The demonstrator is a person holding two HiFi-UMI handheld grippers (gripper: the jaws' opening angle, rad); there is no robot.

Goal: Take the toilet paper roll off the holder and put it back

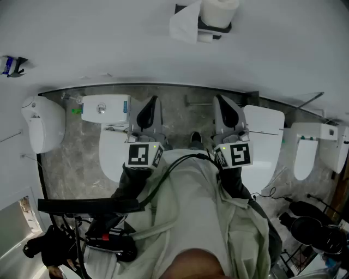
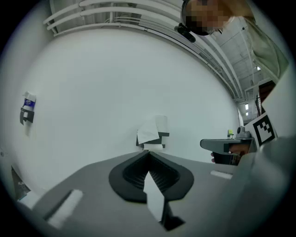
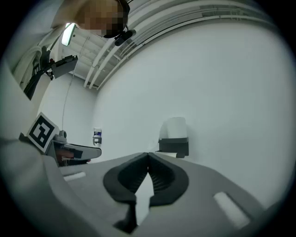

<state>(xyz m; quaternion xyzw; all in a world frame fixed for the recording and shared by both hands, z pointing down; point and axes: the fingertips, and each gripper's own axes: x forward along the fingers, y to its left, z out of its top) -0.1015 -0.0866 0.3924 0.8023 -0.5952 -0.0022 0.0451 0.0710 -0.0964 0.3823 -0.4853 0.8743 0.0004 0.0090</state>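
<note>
A white toilet paper roll [image 1: 220,11] stands on top of a dark wall holder [image 1: 214,25], and a loose sheet [image 1: 184,24] hangs to its left. Both grippers are held side by side below it, well short of the wall. The left gripper [image 1: 148,111] is shut with nothing in it, and so is the right gripper [image 1: 226,111]. In the left gripper view the roll [image 2: 161,124] and holder [image 2: 156,137] sit just beyond the closed jaw tips [image 2: 149,152]. In the right gripper view the roll [image 3: 175,127] stands above the holder [image 3: 175,146], slightly right of the closed tips [image 3: 148,153].
A small blue dispenser [image 1: 11,65] hangs on the white wall at far left. Under the grippers stand a toilet with a tank [image 1: 106,109], a second toilet [image 1: 266,143], a urinal [image 1: 43,125] at left and another white fixture [image 1: 305,155] at right. Black gear [image 1: 82,240] lies near the person's legs.
</note>
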